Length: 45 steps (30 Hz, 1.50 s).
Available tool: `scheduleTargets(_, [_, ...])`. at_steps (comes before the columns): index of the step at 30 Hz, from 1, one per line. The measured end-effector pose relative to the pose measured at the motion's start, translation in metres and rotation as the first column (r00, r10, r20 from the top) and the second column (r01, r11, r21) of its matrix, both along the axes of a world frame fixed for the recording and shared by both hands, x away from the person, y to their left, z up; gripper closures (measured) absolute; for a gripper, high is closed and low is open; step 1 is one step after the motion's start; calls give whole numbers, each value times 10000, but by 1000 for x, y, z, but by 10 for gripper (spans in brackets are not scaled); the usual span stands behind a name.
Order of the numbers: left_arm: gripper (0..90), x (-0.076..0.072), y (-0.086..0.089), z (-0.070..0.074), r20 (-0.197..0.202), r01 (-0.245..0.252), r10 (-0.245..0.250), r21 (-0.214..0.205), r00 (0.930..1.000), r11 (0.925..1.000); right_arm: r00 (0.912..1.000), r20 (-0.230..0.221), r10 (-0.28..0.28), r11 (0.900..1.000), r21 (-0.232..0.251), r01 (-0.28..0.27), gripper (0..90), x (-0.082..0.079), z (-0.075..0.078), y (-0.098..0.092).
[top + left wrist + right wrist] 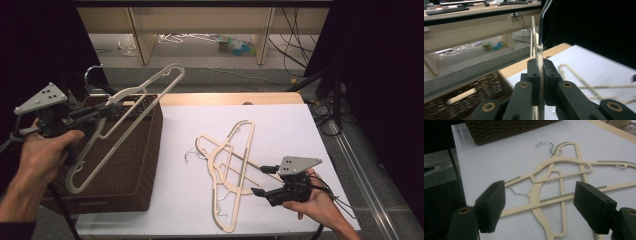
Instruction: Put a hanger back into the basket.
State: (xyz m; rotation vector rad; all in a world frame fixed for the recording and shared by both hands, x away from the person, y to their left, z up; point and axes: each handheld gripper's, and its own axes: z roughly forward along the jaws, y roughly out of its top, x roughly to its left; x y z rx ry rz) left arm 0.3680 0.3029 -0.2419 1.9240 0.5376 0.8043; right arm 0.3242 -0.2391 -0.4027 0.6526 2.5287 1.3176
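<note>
Hangers (227,165), cream plastic with metal hooks, lie crossed in a loose pile on the white table (280,125), just ahead of the right gripper (263,181); at least 2 overlap. In the right gripper view, that gripper's jaws stand spread wide with nothing between them, and the crossed bars (554,200) sit in the gap beyond the pads (491,205). To pick cleanly, the jaws should probably straddle 1 bar of the top hanger only, away from the crossing, so the lower one is not dragged along; the wire hooks (517,193) could snag. Farther left, the left gripper (102,111) is pinched shut on the neck of another hanger (125,120), held tilted above the dark wicker basket (130,165), which stands at the table's left edge. The left gripper view shows the pads pressed on that thin neck (539,65). Beyond the table, a wooden bench (200,20) stands over scattered hangers (180,37) on the floor.
</note>
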Motion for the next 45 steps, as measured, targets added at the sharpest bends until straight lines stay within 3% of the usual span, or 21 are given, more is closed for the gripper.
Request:
scheduleTargets(3, [855,11,20,-8,122,-46,36,777,9999,9970,10000,-59,-1,10000,6,1,268,0,-1,0])
scheduleTargets(5, [855,11,23,-21,-287,-816,815,-43,9963,9967,9999,-103,-9,10000,5,9,268,0,-1,0])
scheduleTargets(6, [855,18,34,-31,-120,-753,758,340,9971,9966,9999,-140,10,10000,-2,-10,268,0,-2,0])
scheduleTargets(8, [855,21,39,-36,-58,-715,719,496,9974,9962,9999,-141,27,10000,-3,-27,268,0,-2,0])
scheduleTargets(16, [855,28,65,-69,38,-686,685,637,9976,9956,9998,-175,66,10000,-22,-67,268,1,-4,1])
scheduleTargets(22, [855,30,78,-80,262,-618,584,1594,9980,9853,9996,-245,152,9998,-101,-154,268,1,-6,1])
scheduleTargets(24, [855,31,82,-83,326,-609,562,1658,9979,9843,9996,-246,149,9998,-103,-152,268,1,-6,2])
scheduleTargets(27, [855,30,85,-89,181,-803,786,1367,9967,9874,9995,-238,199,9998,-69,-200,268,1,-6,2])
scheduleTargets(31, [855,33,89,-92,209,-796,773,1607,9968,9838,9994,-269,193,9997,-149,-198,268,1,-7,2])
scheduleTargets(32, [854,36,90,-94,273,-722,681,1976,9973,9776,9991,-349,260,9995,-194,-267,268,1,-8,2])
scheduleTargets(33, [854,36,90,-94,273,-722,681,1976,9973,9776,9991,-349,260,9995,-194,-267,268,1,-8,2])
scheduleTargets(35, [854,42,89,-98,345,-561,490,2517,9982,9662,9988,-389,286,9994,-200,-294,268,0,-8,3])
scheduleTargets(36, [854,49,90,-100,510,-370,218,3194,9985,9469,9989,-376,282,9994,-202,-290,268,0,-8,3])
scheduleTargets(37, [854,49,90,-100,510,-370,218,3194,9985,9469,9989,-376,282,9994,-202,-290,268,0,-8,3])
scheduleTargets(39, [853,52,86,-107,87,-323,312,3229,9995,9459,9992,-288,275,9995,-151,-279,268,0,-9,4])
scheduleTargets(41, [850,53,82,-114,-273,-377,478,2943,9985,9550,9991,-319,288,9992,-256,-296,268,1,-9,3])
scheduleTargets(43, [844,57,80,-119,-631,-436,658,3048,9958,9514,9989,-356,314,9990,-294,-324,267,1,-10,3])
scheduleTargets(44, [842,61,80,-120,-635,-505,820,3943,9946,9176,9991,-324,269,9991,-307,-279,268,0,-11,4])
scheduleTargets(45, [841,61,80,-120,-635,-505,820,3943,9946,9176,9991,-324,269,9991,-307,-279,268,0,-11,4])
